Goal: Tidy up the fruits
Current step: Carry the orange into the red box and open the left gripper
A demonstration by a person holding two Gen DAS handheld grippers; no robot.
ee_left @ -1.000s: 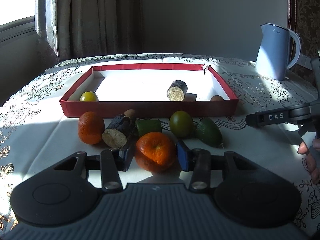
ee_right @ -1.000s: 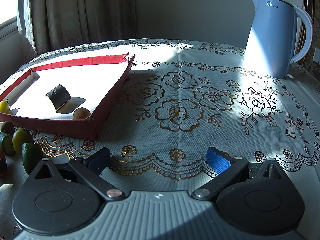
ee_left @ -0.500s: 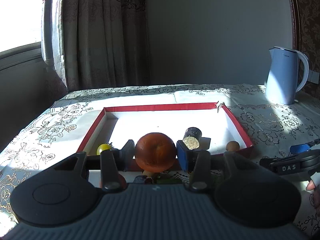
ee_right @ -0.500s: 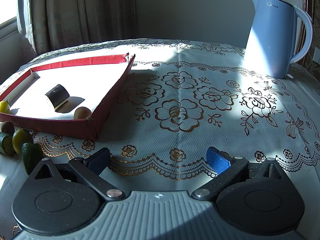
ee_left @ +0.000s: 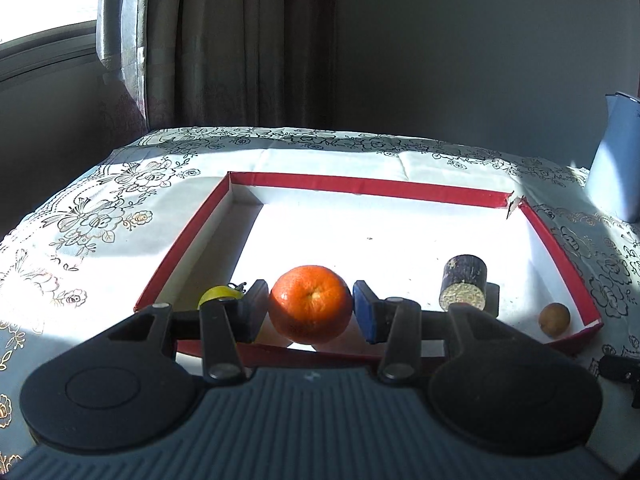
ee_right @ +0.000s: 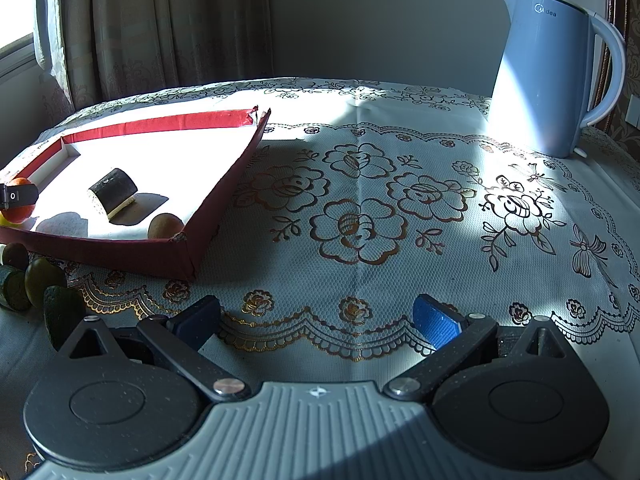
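Note:
My left gripper (ee_left: 310, 308) is shut on an orange (ee_left: 310, 304), held in the air just over the near wall of the red tray (ee_left: 360, 186). Inside the tray lie a yellow fruit (ee_left: 216, 295), a dark cut log piece (ee_left: 464, 284) and a small brown fruit (ee_left: 554, 319). In the right wrist view the same orange (ee_right: 18, 200) shows at the far left with the left gripper's finger across it. My right gripper (ee_right: 316, 320) hovers open over the tablecloth, right of the tray (ee_right: 160, 124), with nothing between its pads.
A blue electric kettle (ee_right: 548, 76) stands at the back right of the table. Several green fruits, among them an avocado (ee_right: 62, 312) and a lime (ee_right: 44, 278), lie on the cloth in front of the tray's near wall. Curtains hang behind the table.
My left gripper lifted the orange off the cloth from among the loose fruits and carried it forward, up to the tray's near wall. The right gripper stayed still.

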